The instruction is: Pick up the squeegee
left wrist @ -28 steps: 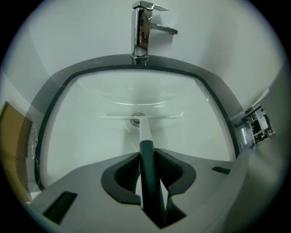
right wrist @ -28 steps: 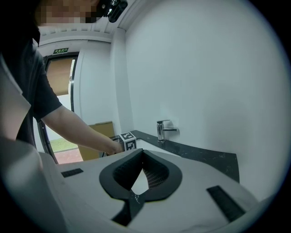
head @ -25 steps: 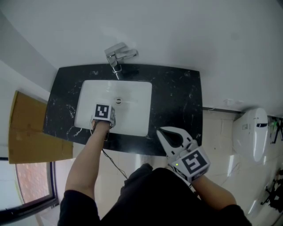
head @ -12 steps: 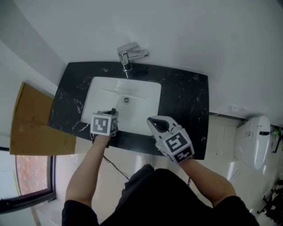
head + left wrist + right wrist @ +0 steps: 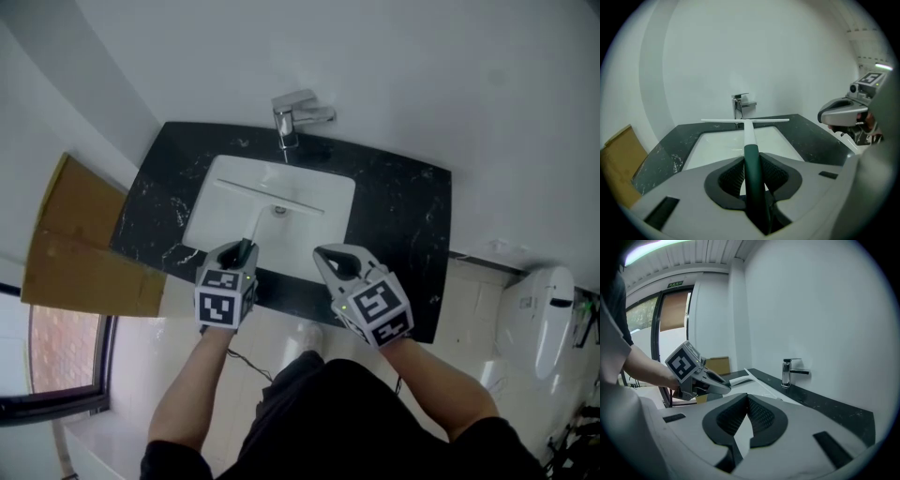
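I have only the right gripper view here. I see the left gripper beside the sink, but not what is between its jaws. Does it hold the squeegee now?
Observer: Yes. The left gripper view shows the left gripper with its jaws shut on the squeegee, at the dark green handle.
Operator: Where is the blade?
Observer: In the head view, the white blade lies crosswise above the sink, in front of the faucet.
Operator: And where is my right gripper?
Observer: The right gripper is near the front edge of the black counter, to the right of the left one.
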